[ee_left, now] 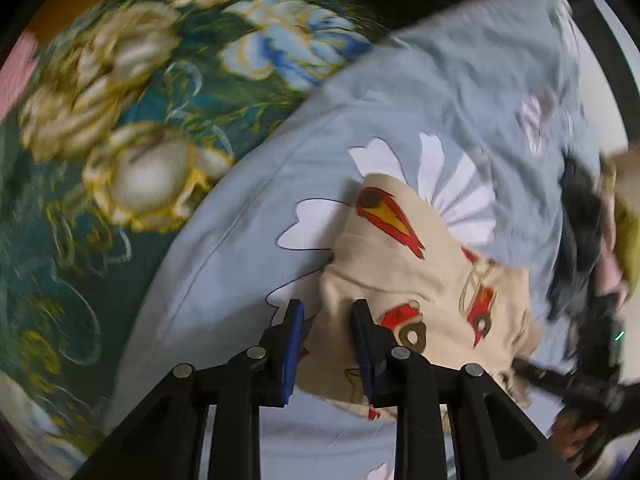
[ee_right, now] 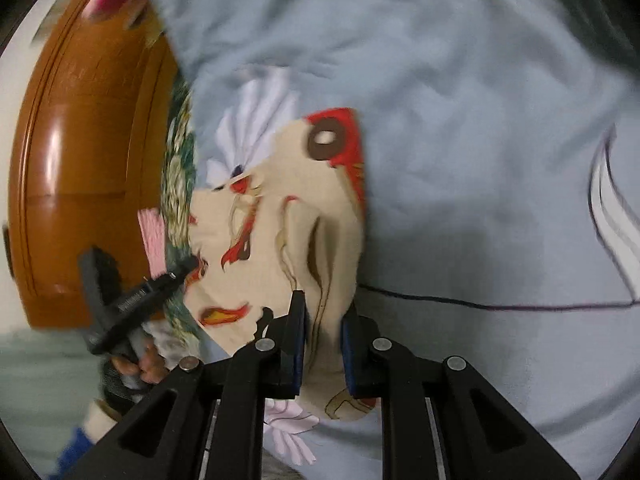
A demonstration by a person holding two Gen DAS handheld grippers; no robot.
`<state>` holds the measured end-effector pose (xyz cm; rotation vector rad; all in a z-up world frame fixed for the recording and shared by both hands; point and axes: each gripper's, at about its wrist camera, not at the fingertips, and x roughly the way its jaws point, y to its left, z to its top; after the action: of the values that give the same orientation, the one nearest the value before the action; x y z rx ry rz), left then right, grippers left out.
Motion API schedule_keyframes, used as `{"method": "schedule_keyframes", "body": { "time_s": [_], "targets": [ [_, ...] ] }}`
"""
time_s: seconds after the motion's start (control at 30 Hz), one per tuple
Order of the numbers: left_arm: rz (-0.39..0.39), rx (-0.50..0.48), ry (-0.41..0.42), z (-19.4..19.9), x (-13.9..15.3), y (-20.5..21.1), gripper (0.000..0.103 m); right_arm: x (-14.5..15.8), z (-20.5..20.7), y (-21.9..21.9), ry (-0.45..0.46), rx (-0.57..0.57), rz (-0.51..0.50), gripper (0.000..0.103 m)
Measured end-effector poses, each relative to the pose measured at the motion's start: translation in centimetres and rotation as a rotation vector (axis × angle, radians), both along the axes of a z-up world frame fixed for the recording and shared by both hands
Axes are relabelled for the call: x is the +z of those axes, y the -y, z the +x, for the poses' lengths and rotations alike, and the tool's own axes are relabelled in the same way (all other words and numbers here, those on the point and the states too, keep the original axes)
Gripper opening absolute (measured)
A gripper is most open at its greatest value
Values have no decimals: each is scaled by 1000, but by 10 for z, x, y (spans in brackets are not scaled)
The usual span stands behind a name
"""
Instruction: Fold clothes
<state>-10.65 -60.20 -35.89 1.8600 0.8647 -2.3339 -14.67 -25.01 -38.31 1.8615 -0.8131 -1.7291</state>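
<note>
My left gripper (ee_left: 326, 320) is clamped on a bunched edge of the cream garment (ee_left: 400, 264) — its blue pads (ee_left: 294, 344) pinch the cloth, which bulges up between them. My right gripper (ee_right: 322, 312) grips the same cream garment (ee_right: 272, 216) at another edge, a ridge of fabric pressed between its pads (ee_right: 298, 344). The garment, printed with red cartoon cars and flames, lies crumpled on a pale blue sheet (ee_left: 240, 232) with white flower outlines, and a fold of that sheet (ee_right: 460, 140) covers the garment's far right side in the right wrist view.

To the left of the sheet in the left wrist view spreads a dark green floral bedspread (ee_left: 100, 152), its cream and blue blooms smeared by motion blur. A glossy brown wooden bed frame (ee_right: 88, 152) curves along the left edge of the right wrist view, with a strip of pink cloth (ee_right: 154, 236) just beside it.

Each camera catches the other gripper: the right one (ee_left: 560, 380) at the near right of the left wrist view, the left one (ee_right: 136, 300) at the near left of the right wrist view, with my fingers (ee_right: 148, 368) wrapped on its handle. Both reach the garment's edge — the exact contact there is too blurred to tell.
</note>
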Motion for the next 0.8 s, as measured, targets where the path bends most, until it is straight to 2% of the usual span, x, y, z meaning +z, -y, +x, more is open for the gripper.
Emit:
{"method": "schedule_keyframes", "body": {
  "time_s": [0.07,0.2,0.3,0.4,0.47,0.57,0.67,0.8],
  "targets": [
    [7,7,-17,4,2,1,28,-2,2,-2,10,-8,-4,17],
    [-50,-47,-42,8,23,-3,28,7,-1,0,2,-9,41,21],
    [-111,-61,-100,10,55,-4,28,30,2,-10,-60,1,122,21],
    [-196,-189,-147,0,81,-30,28,59,1,-10,-152,43,189,24],
    [-224,-259,-156,-8,84,-48,28,77,1,-1,-211,96,195,24],
    [-230,-311,-149,-9,78,-69,29,85,5,34,-251,219,172,24],
    [-251,-319,-119,-3,63,-78,29,77,16,58,-269,290,206,24],
    [-272,-341,-89,24,40,-82,29,56,42,51,-269,308,278,24]
  ]
}}
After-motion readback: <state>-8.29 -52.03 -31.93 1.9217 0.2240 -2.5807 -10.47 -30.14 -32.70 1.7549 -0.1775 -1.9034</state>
